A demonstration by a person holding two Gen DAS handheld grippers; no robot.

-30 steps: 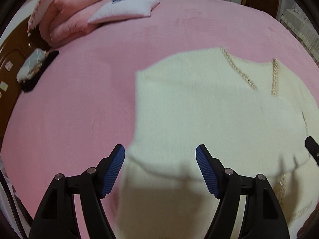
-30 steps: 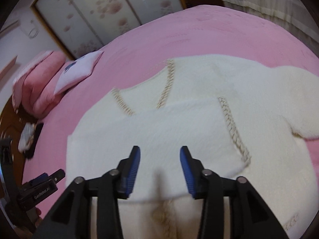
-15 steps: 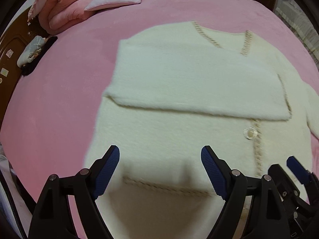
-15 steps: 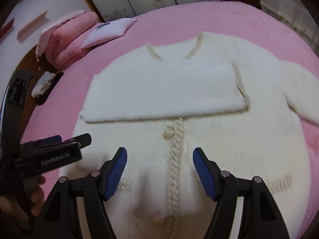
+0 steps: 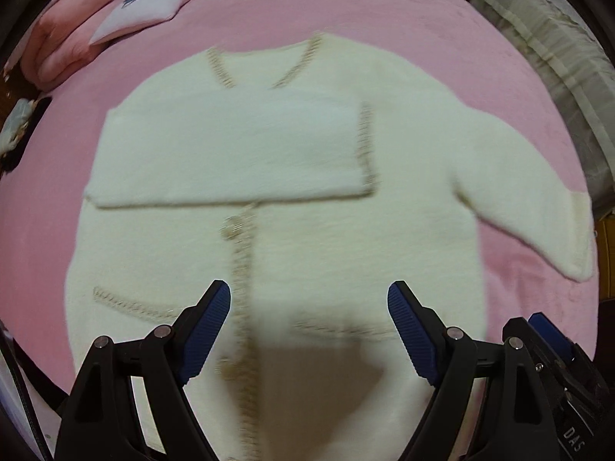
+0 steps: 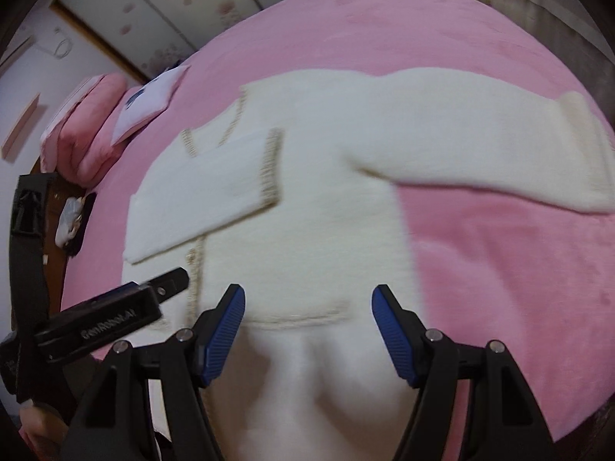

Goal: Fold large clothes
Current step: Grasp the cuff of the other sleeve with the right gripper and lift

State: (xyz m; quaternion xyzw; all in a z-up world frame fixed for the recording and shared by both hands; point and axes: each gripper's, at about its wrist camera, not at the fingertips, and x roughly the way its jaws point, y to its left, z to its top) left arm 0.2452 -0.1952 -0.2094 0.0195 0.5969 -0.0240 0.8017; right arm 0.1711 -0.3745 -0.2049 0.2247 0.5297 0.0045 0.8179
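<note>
A cream fluffy knitted cardigan with beige braided trim (image 5: 292, 238) lies face up in the middle of the pink plush bed cover (image 5: 346, 11), its hem at the bed's near edge and its V-neck toward the far side. One sleeve is folded flat across the chest (image 5: 230, 157), its trimmed cuff ending near the button placket. The other sleeve (image 6: 480, 146) stretches out sideways toward the bed's right edge, with bare pink cover showing in the angle between it and the body.

The left gripper (image 5: 309, 326) hangs above the hem near the placket, blue-padded jaws spread wide, nothing between them. The right gripper (image 6: 307, 330) hangs above the hem by the braided pocket edge, jaws also wide and empty.

Wide strips of open cover surround the cardigan on the left, far and right sides. At the far left corner sit a pink folded quilt (image 6: 88, 130) and a pale flat pillow (image 5: 150, 7), well apart from the cardigan.
</note>
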